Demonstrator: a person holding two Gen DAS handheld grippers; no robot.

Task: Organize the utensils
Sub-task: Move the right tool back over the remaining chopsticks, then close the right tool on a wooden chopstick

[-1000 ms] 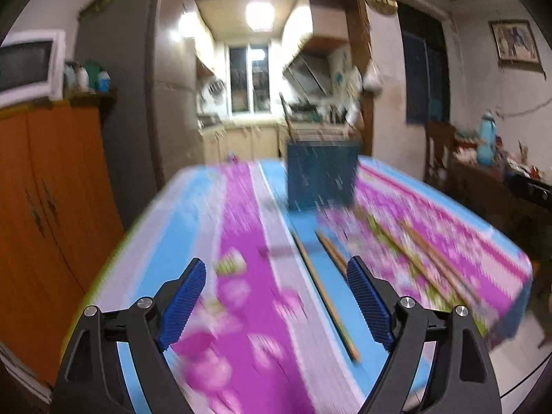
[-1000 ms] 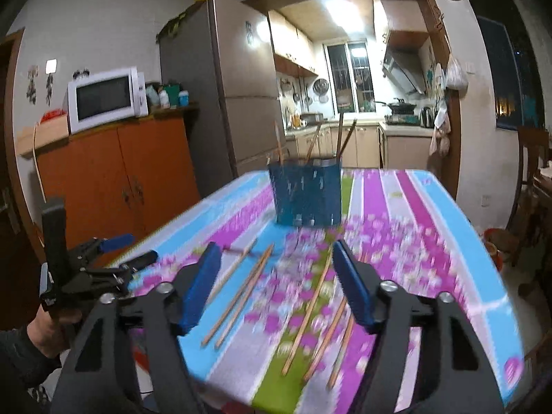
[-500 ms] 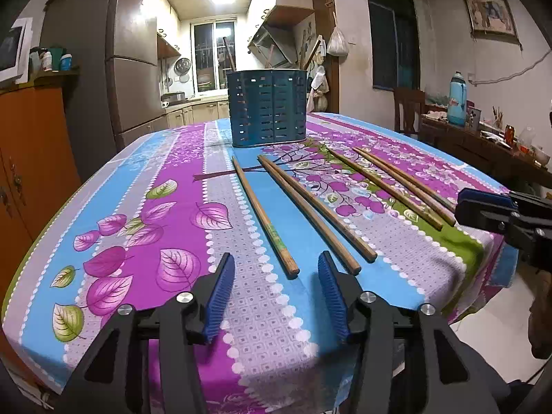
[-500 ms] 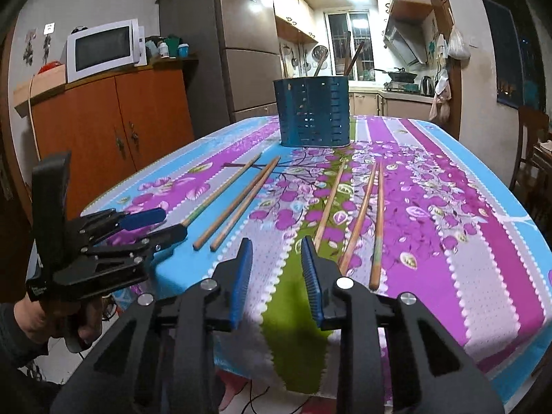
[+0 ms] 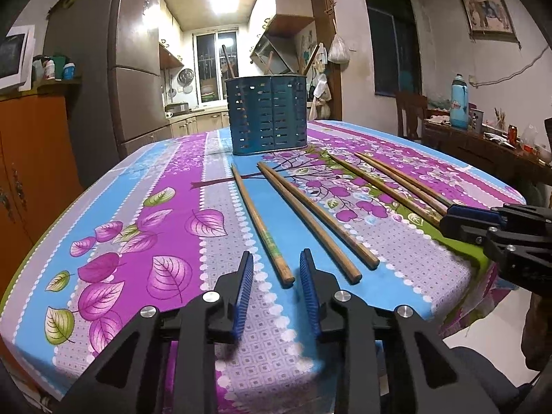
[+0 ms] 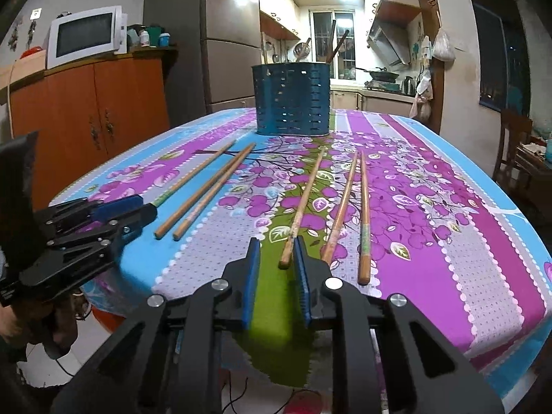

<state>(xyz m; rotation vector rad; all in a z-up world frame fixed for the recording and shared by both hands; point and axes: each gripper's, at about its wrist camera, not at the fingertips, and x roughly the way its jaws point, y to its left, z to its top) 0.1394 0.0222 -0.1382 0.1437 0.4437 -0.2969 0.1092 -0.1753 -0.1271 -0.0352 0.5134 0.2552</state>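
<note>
Several wooden chopsticks lie lengthwise on the flowered tablecloth [image 5: 120,227] in front of a blue slotted utensil holder [image 5: 269,117] [image 6: 291,103], which has a few utensils standing in it. My left gripper [image 5: 276,272] sits low at the table's near edge. Its jaws are closing, with the near end of a green-labelled chopstick [image 5: 258,220] between the blue pads and a gap on both sides. My right gripper [image 6: 277,258] is closing too, around the near end of another chopstick [image 6: 303,207] that lies close to the right pad.
A chopstick pair [image 5: 310,220] lies just right of the left gripper, and two more chopsticks [image 6: 355,207] right of the right gripper. An orange cabinet [image 6: 96,114] with a microwave [image 6: 84,36] and a fridge [image 6: 227,41] stand left. A chair [image 5: 410,114] and a cluttered side table [image 5: 483,141] stand right.
Both grippers have dropped to the table's near edge. Their jaws have narrowed from wide open to a small gap, each around a chopstick end.
</note>
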